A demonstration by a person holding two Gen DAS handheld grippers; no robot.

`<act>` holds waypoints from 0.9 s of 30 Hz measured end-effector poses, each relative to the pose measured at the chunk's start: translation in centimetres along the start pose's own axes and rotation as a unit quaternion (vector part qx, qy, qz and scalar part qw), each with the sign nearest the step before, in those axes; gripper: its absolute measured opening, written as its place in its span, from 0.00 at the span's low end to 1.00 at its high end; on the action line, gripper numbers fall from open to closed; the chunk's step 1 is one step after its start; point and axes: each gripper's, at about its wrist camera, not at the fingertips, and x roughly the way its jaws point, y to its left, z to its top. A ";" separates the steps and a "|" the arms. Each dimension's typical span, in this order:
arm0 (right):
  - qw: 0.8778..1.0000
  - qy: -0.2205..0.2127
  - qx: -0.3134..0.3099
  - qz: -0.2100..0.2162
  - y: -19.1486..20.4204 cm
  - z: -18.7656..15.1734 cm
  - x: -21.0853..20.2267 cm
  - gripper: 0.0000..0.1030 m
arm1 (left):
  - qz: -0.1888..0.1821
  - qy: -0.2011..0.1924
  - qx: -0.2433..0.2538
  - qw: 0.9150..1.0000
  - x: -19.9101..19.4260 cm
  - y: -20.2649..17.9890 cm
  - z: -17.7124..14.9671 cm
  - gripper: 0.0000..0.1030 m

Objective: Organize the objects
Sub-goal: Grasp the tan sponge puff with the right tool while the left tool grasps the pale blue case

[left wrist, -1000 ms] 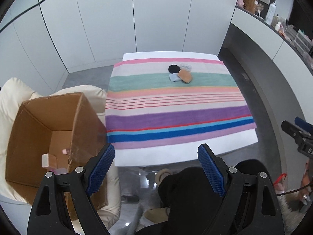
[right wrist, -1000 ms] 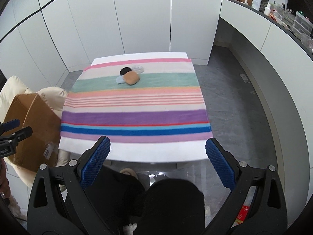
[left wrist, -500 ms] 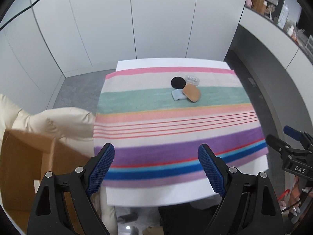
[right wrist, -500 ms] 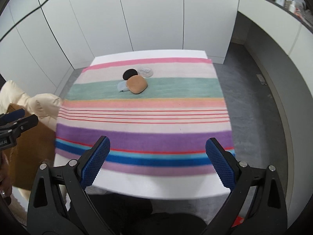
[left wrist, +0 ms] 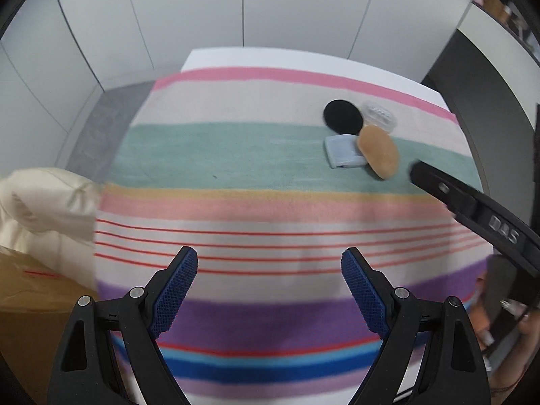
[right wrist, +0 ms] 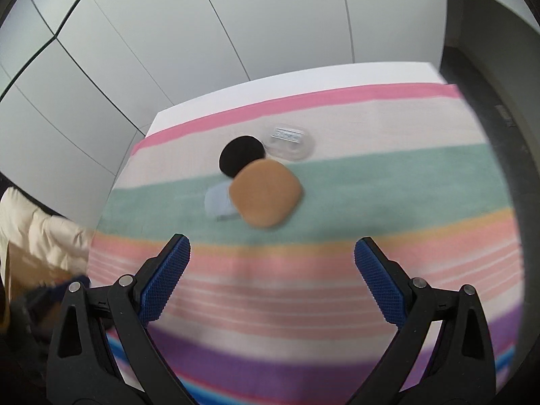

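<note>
The surface [left wrist: 216, 57] is covered by a striped cloth [left wrist: 270, 209] of pink, green, peach, purple and blue bands; to its left sit a cream cushion [left wrist: 44, 202] and a brown cardboard box [left wrist: 30, 297], the likely place for sorted things. The left hand-held gripper [left wrist: 269, 263] hangs over the thin red stripes with its jaws spread wide and nothing between them; the right hand-held gripper [right wrist: 271, 253] hangs over the peach bands, likewise spread and empty, and it points at the pile. The task's things lie clustered on the far part of the cloth, on the green band and the pale one behind it, well apart from both sets of jaws: a tan puff [right wrist: 266, 194] lies over one edge of a pale blue pad [right wrist: 216, 202]; a black round pad [right wrist: 241, 155] sits just behind it, beside a clear round lid [right wrist: 292, 141].

The step in hand looks like the approach, nothing yet picked; the next move calls for the right jaws to straddle the tan puff, the topmost piece, and close gently on it.
</note>
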 end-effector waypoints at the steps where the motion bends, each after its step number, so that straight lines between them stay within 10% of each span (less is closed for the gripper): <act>1: 1.000 -0.002 -0.006 -0.006 0.3 0.4 1.3 0.97 | -0.003 0.003 -0.005 1.000 0.7 -0.1 0.2 0.86; 5: 1.000 0.007 -0.018 -0.010 1.3 1.3 5.3 0.91 | -0.012 0.011 -0.016 1.000 2.9 -0.4 0.8 0.86; 13: 0.998 -0.013 -0.057 -0.036 1.7 1.9 6.7 0.49 | -0.010 0.010 0.025 1.000 5.0 -2.9 1.8 0.86; 27: 0.992 -0.020 -0.049 -0.111 -5.9 1.1 2.9 0.45 | -0.010 -0.009 -0.006 1.000 9.1 -9.2 5.8 0.87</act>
